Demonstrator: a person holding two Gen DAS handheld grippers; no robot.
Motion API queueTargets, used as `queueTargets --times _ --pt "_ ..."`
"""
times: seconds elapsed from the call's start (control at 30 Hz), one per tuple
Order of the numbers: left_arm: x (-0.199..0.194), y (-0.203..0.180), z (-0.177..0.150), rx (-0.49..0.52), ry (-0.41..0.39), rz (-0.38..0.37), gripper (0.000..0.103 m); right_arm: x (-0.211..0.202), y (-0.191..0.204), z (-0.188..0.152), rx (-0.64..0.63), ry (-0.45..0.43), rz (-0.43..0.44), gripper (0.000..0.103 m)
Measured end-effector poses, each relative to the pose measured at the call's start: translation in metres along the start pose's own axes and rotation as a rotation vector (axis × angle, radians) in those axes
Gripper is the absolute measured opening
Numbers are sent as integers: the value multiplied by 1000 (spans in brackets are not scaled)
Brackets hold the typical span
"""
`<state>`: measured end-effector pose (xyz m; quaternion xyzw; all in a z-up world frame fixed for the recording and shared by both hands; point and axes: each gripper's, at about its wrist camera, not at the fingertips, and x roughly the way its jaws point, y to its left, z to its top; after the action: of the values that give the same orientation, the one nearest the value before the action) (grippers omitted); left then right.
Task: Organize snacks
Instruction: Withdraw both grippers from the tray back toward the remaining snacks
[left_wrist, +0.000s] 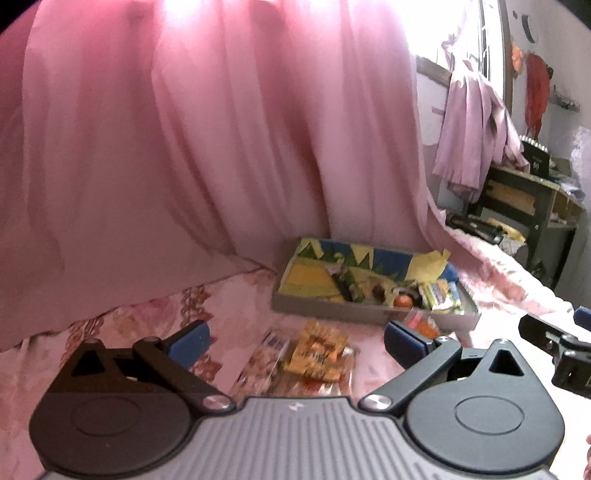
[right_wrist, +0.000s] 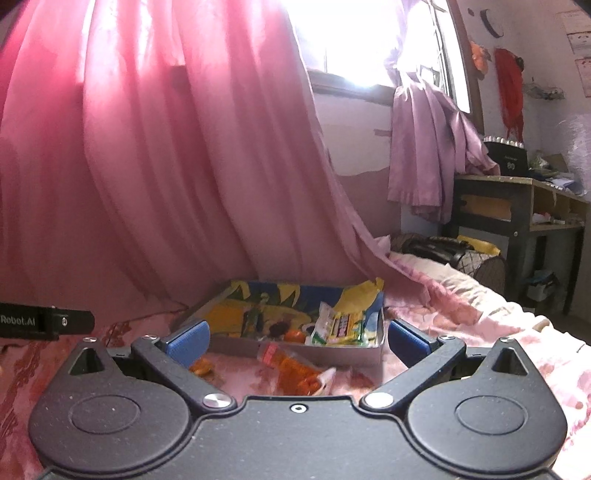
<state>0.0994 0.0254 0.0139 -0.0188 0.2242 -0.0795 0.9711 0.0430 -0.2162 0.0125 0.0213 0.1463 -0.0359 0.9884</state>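
Observation:
A shallow grey cardboard box (left_wrist: 332, 309) with a colourful lining lies on the pink bed; it also shows in the right wrist view (right_wrist: 295, 352). Several snack packs lie in its right end (left_wrist: 439, 295) (right_wrist: 340, 326). My left gripper (left_wrist: 295, 341) is open above a yellow-orange snack pack (left_wrist: 317, 350) on the bedspread. My right gripper (right_wrist: 297, 338) is open above a clear pack of orange snacks (right_wrist: 295, 371), just in front of the box. A small orange snack (right_wrist: 201, 366) lies by its left finger. The right gripper's fingers show at the left view's right edge (left_wrist: 554, 334).
A pink curtain (left_wrist: 184, 147) hangs behind the box. A floral pink bedspread (right_wrist: 498, 332) covers the bed. A dark desk (right_wrist: 517, 206) stands at the right, past the bed's edge, with a purple cloth (right_wrist: 424, 147) hanging beside it.

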Motion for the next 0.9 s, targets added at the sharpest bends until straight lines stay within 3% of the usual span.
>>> queueTargets --times 0.53,0.9 --pt "-3 -11 -30 106 153 72 103 -1 0 -24 76 171 -13 102" --pt "15 -2 -32 70 264 143 103 13 7 -34 66 236 -10 102"
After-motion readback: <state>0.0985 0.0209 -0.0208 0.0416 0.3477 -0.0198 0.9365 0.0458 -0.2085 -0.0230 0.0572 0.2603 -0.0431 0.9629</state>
